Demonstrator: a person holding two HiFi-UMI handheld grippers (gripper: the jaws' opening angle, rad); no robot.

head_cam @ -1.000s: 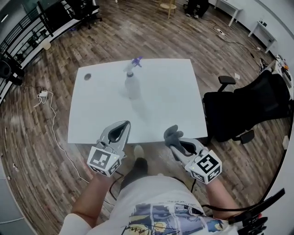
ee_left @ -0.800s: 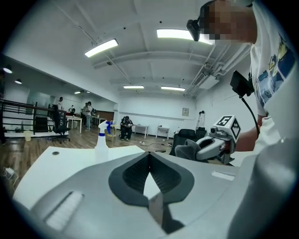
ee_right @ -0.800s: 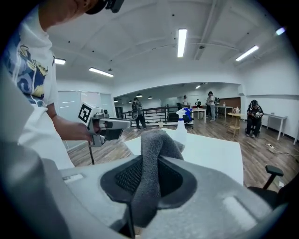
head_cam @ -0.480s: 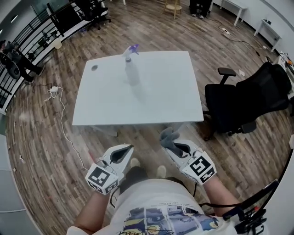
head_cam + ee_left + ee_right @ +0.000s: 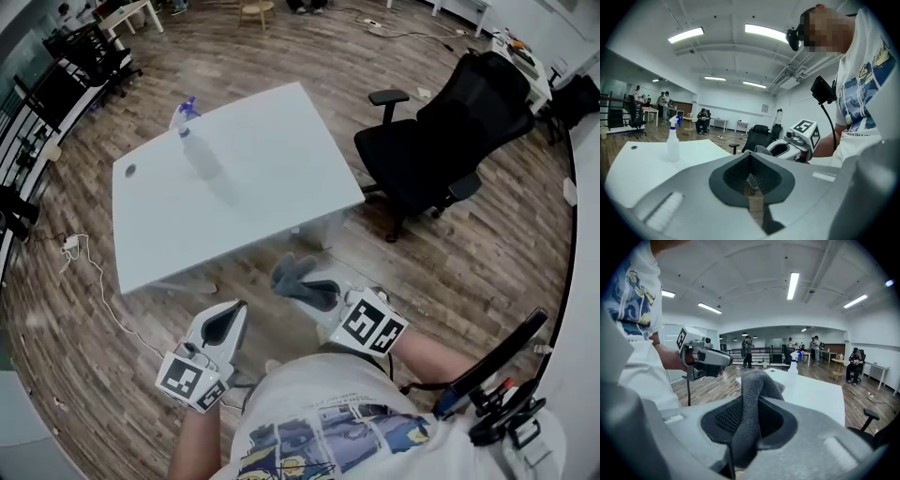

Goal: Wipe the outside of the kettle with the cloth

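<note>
No kettle shows in any view. My right gripper (image 5: 317, 292) is shut on a grey cloth (image 5: 292, 274), which bunches up out of its jaws; in the right gripper view the cloth (image 5: 754, 397) fills the gap between the pads. My left gripper (image 5: 236, 309) is shut with nothing in it, its jaws meeting tip to tip (image 5: 751, 177). Both grippers hang over the wooden floor, short of the white table (image 5: 253, 187). The left gripper view catches the right gripper (image 5: 787, 147) to its right.
A clear spray bottle (image 5: 186, 120) with a purple head stands at the table's far left. A black office chair (image 5: 436, 141) is right of the table. A white cable (image 5: 94, 272) lies on the floor at left. People and desks are far across the room.
The table has slid from right in front of the grippers to the upper left, farther off. Both grippers have drawn back from its edge, and the chair now sits at upper right.
</note>
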